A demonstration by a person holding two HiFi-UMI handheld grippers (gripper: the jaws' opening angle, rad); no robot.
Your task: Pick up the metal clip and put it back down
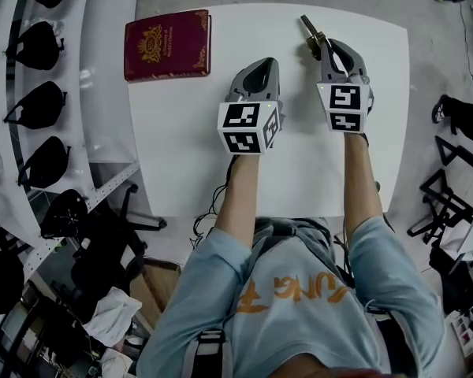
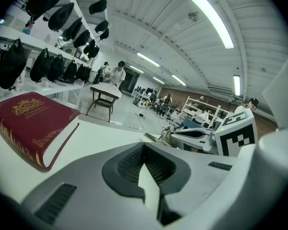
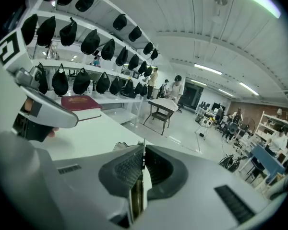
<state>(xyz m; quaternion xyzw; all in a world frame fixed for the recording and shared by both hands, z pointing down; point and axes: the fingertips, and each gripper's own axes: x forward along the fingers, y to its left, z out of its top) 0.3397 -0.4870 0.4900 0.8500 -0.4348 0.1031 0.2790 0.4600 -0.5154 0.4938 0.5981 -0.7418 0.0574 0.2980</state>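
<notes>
Book [image 1: 167, 44] lies at left; beside it my left gripper [image 1: 258, 65] is pinched together on nothing. My right gripper [image 1: 332, 50] clamps the metal clip [image 1: 310, 31] near the table's [image 1: 189, 148] far edge (pickup looks done), so setting it down remains.

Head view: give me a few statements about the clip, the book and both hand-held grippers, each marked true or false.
1. The right hand-held gripper is shut on the clip. True.
2. The book stands upright on its edge. False: it lies flat on the table.
3. The left hand-held gripper holds the book. False: it holds nothing, and the book lies apart from it.
4. The book lies to the left of both grippers. True.
</notes>
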